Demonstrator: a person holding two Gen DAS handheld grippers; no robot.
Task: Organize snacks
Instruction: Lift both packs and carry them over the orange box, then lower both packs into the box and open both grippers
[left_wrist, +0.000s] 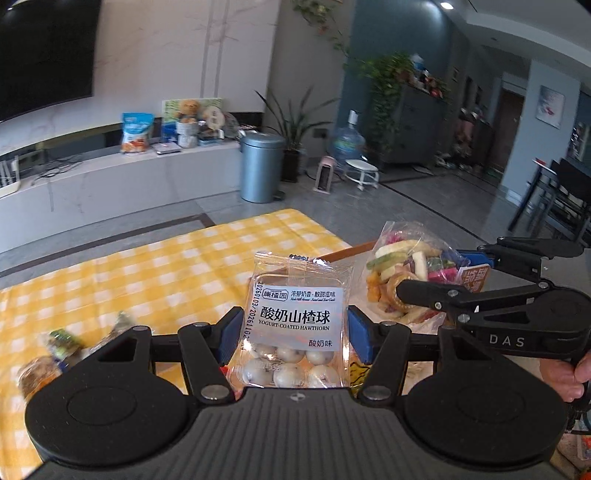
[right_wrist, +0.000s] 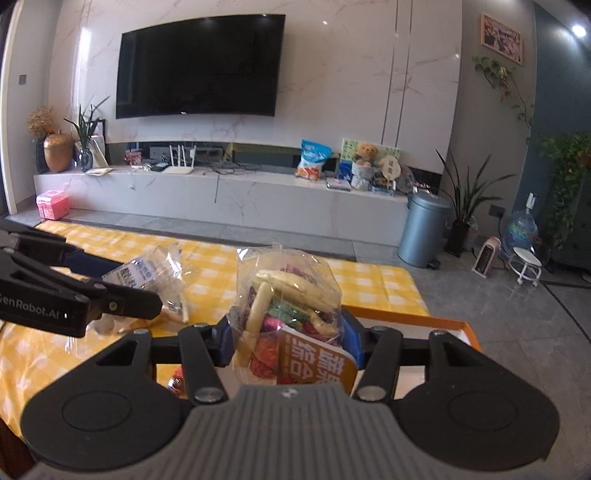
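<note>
Over the yellow checked cloth (left_wrist: 155, 266), each tool (left_wrist: 293, 334) (right_wrist: 286, 341) grips a snack pack.

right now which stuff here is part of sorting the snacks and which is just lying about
Part of the job:
- yogurt-coated hawthorn pack, held in the left gripper
- mixed dried fruit bag, held in the right gripper
- orange-rimmed tray
- loose snack packets on the yellow checked cloth

Just lying about:
- TV
- grey bin
- water jug
- small heater

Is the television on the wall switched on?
No, the television in the right wrist view shows only a dark, blank screen.
</note>
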